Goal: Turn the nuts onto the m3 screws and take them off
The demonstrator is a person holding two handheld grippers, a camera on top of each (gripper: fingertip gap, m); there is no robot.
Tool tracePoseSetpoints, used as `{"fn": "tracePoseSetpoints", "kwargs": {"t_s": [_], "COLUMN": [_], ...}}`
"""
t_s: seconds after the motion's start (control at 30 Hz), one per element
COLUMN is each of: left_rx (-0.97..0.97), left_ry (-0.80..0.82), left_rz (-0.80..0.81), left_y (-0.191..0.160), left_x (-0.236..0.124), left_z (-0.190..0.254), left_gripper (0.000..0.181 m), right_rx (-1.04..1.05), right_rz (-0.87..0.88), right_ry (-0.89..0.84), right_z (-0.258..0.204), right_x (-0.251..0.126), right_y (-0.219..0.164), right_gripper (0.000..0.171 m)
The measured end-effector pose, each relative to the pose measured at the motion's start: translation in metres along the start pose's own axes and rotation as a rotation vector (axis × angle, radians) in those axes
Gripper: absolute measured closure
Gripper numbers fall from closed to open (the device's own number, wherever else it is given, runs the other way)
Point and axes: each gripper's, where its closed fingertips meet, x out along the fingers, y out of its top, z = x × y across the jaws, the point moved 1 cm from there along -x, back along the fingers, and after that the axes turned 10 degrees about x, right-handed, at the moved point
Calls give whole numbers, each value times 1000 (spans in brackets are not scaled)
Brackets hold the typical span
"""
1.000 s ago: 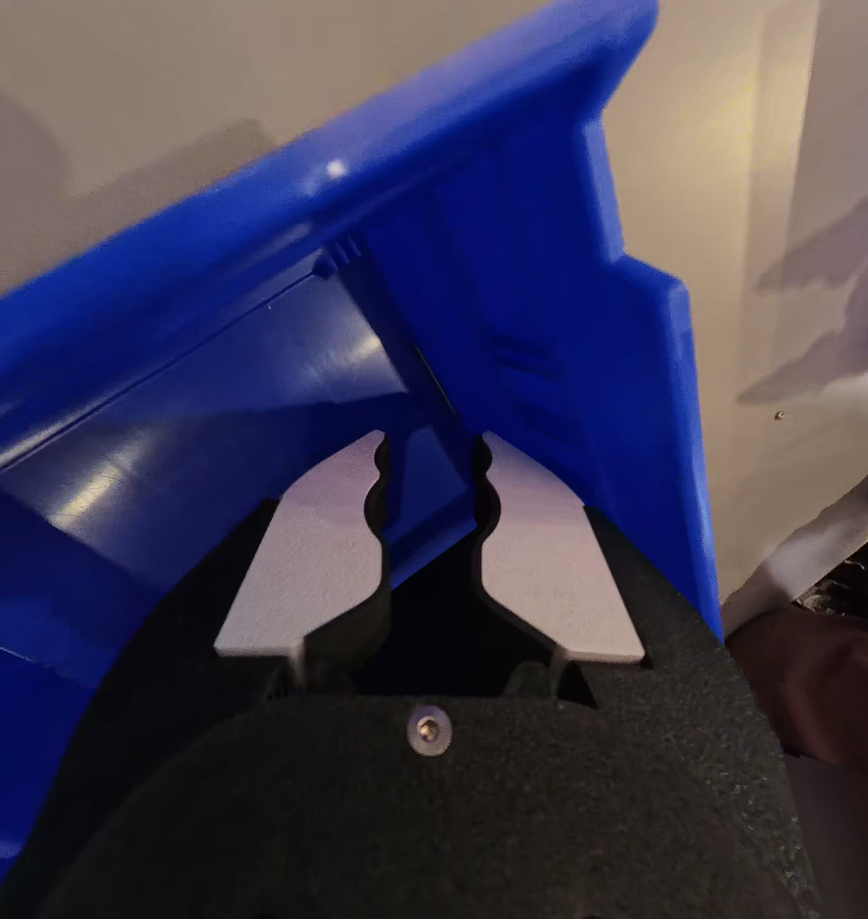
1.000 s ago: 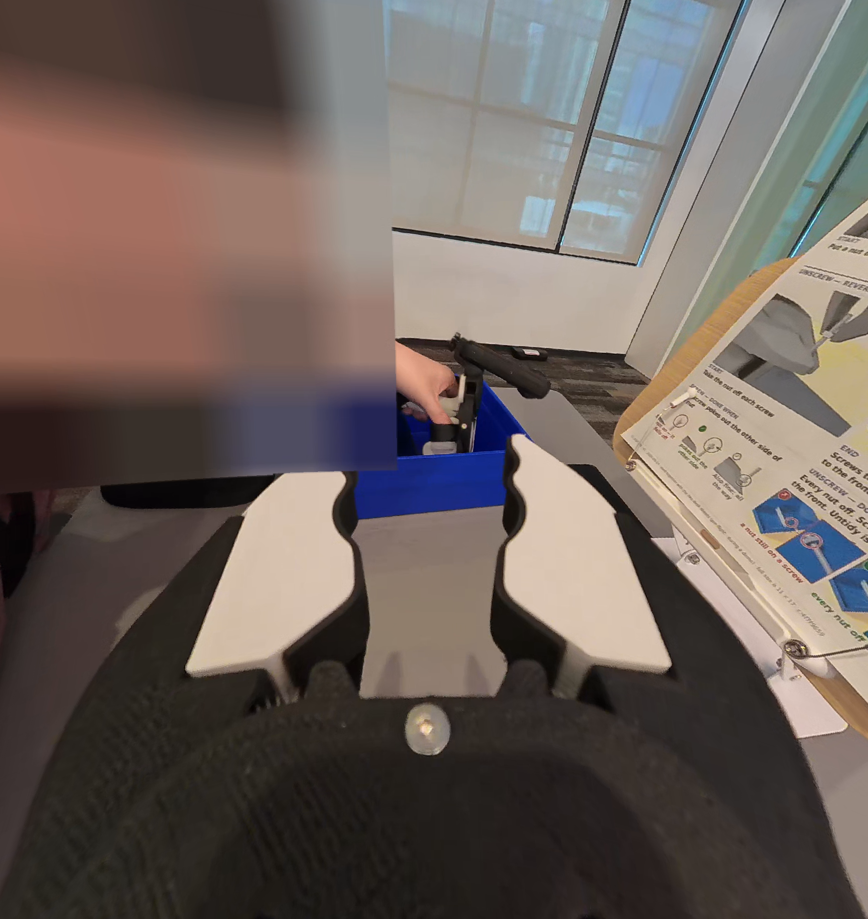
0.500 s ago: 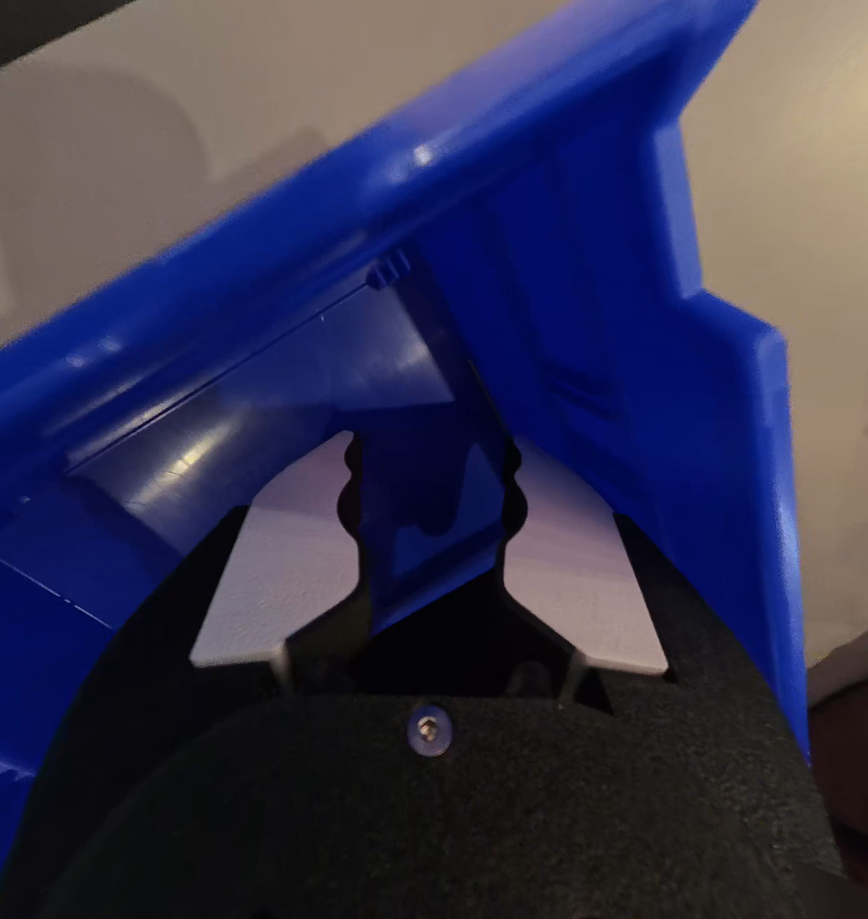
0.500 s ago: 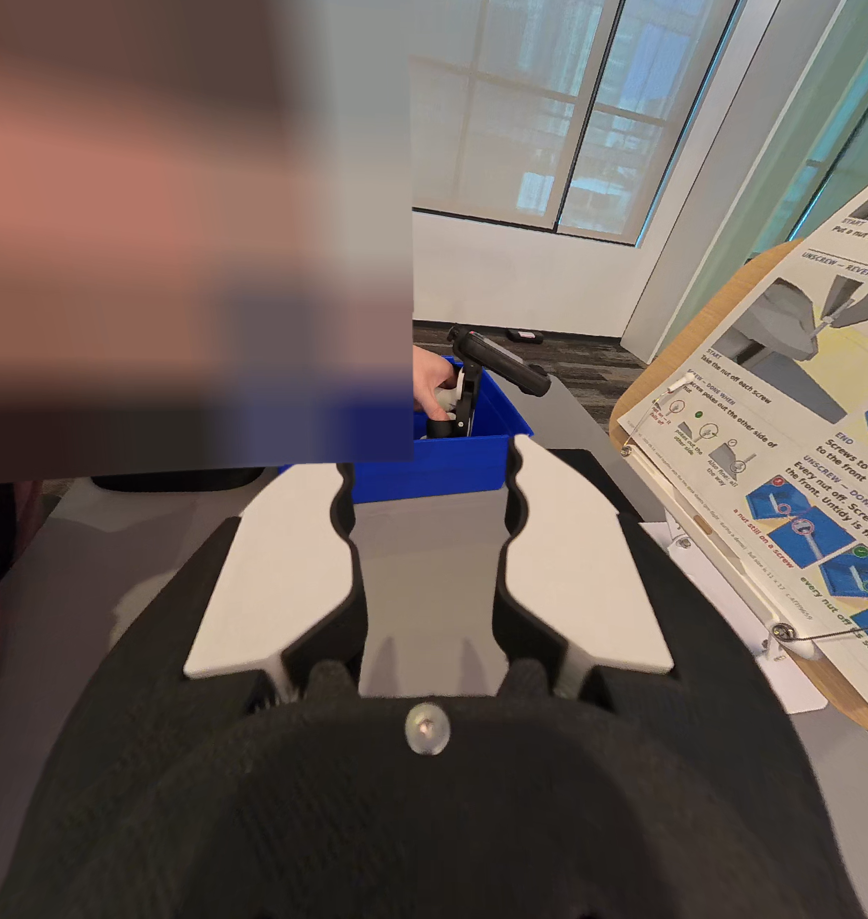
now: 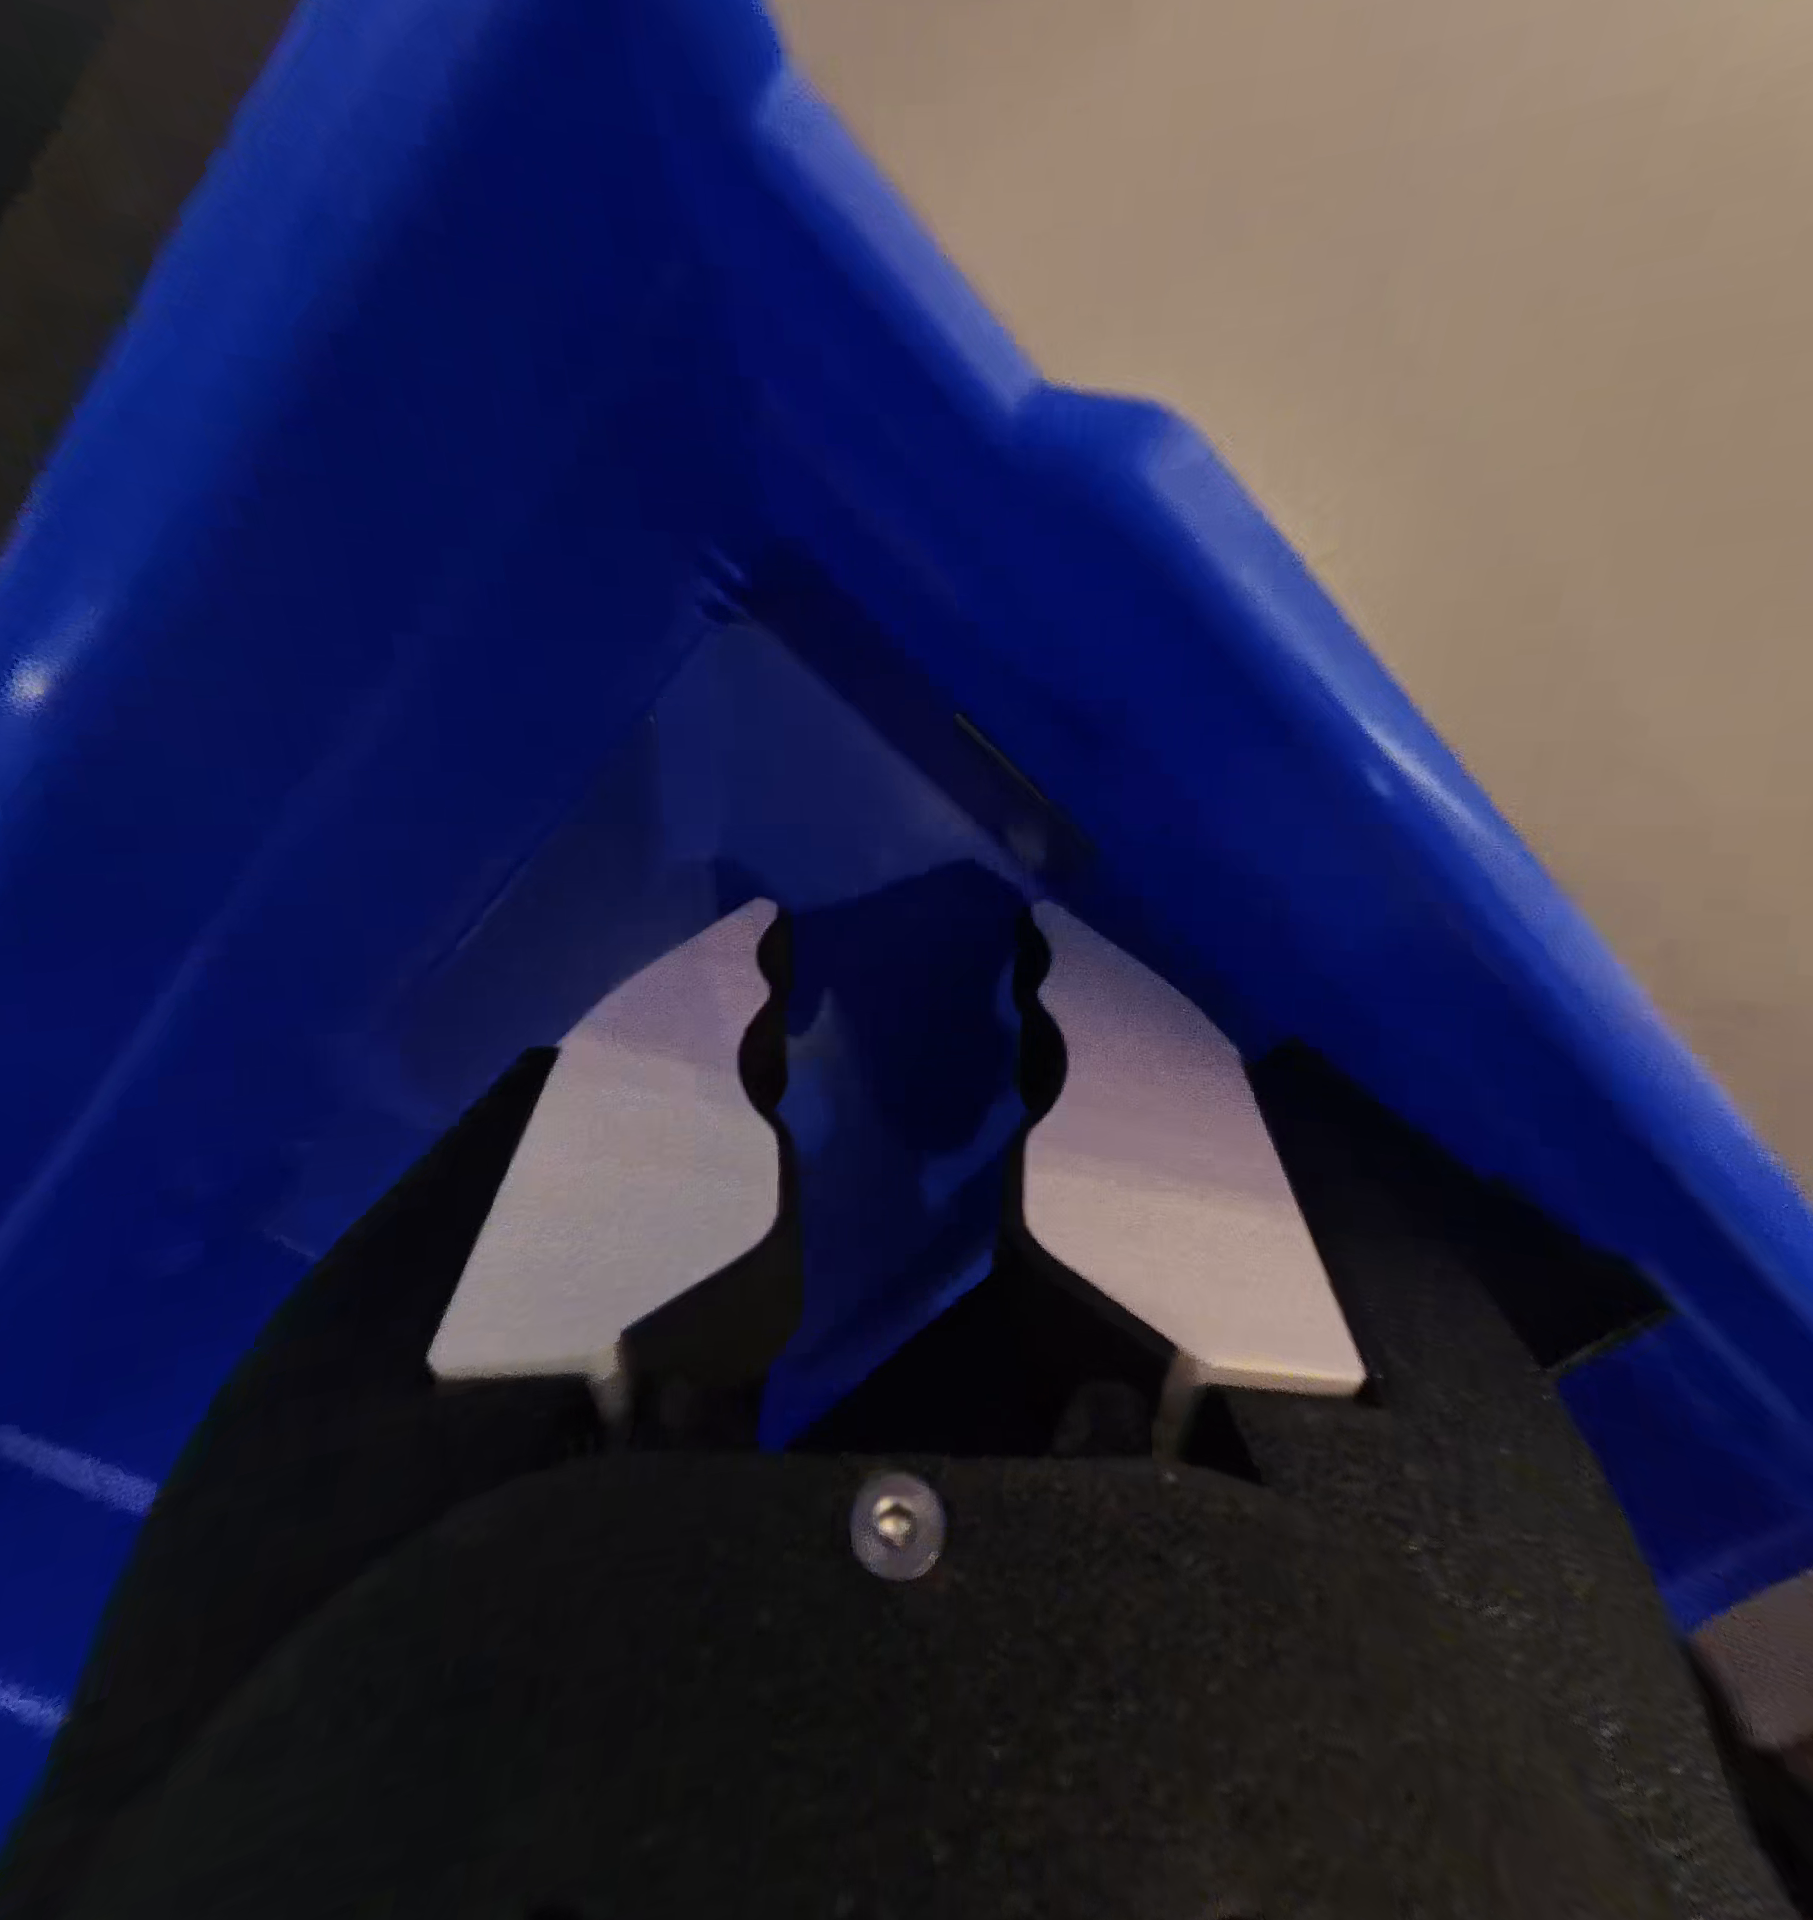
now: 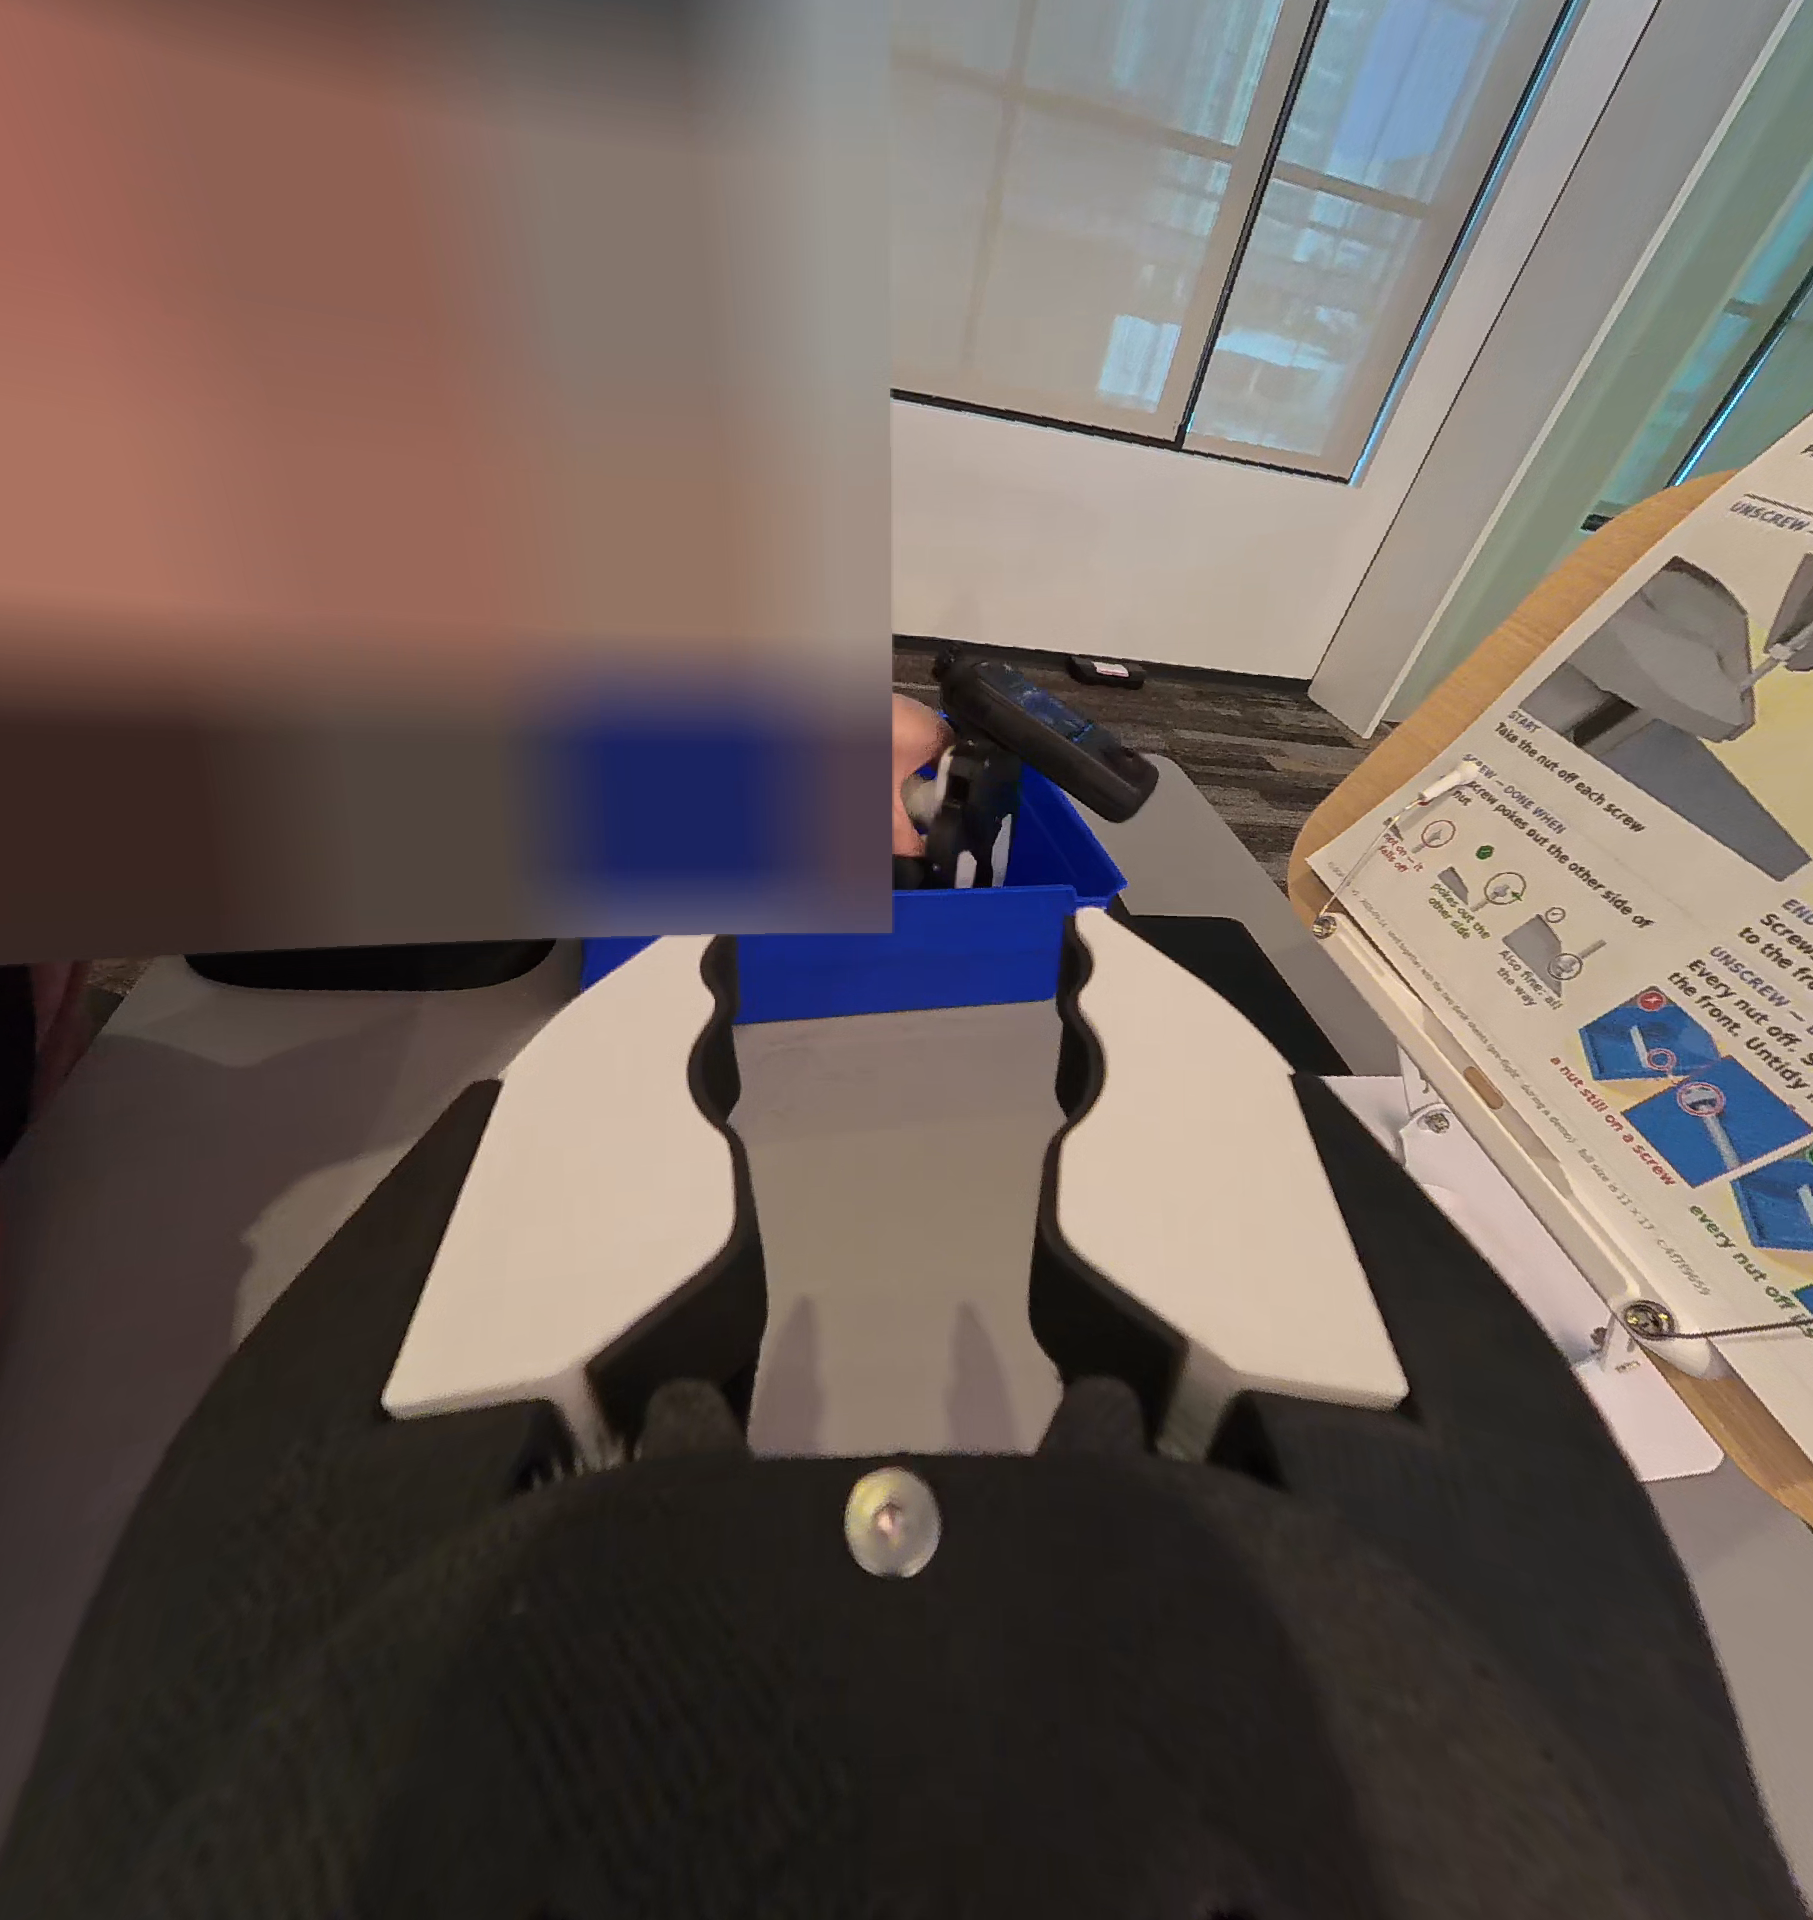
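My left gripper is down inside a blue plastic bin, pointing into one of its inner corners. Its jaws stand apart and nothing shows between them. No screws or nuts show in either view. My right gripper is open and empty, hovering over the grey table just short of the blue bin. In the right wrist view the left gripper dips into the bin's far end, held by a hand.
An instruction sheet on a tilted wooden board stands at the right of the table. White paper lies under it. A dark object sits at the table's left. Windows and carpet lie beyond. The grippers' ends are close to 40 cm from one another.
My left gripper has swung toward the bin's corner, and its jaws stand wider than a second ago. The right gripper has shifted slightly; the bin now sits nearer its fingertips.
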Motion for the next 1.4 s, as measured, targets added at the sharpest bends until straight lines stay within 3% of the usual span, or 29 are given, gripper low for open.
{"fn": "tracePoseSetpoints", "kwargs": {"t_s": [0.17, 0.23, 0.3, 0.43, 1.4], "left_rx": [431, 499, 506, 542, 712], "left_ry": [0, -59, -143, -132, -166], "left_rz": [154, 215, 213, 188, 286], "left_y": [9, 11, 10, 10, 26], "left_x": [-17, -19, -16, -9, 12], "left_z": [10, 20, 27, 18, 23], "left_gripper": [148, 143, 135, 119, 123], "right_rx": [5, 11, 14, 9, 8], "right_rz": [8, 8, 3, -6, -62], "right_ry": [7, 9, 7, 5, 27], "right_z": [2, 3, 4, 3, -1], "right_x": [-1, -1, 0, 0, 4], "right_y": [0, -1, -3, -4, -14], "right_gripper": [111, 111, 111, 111, 111]}}
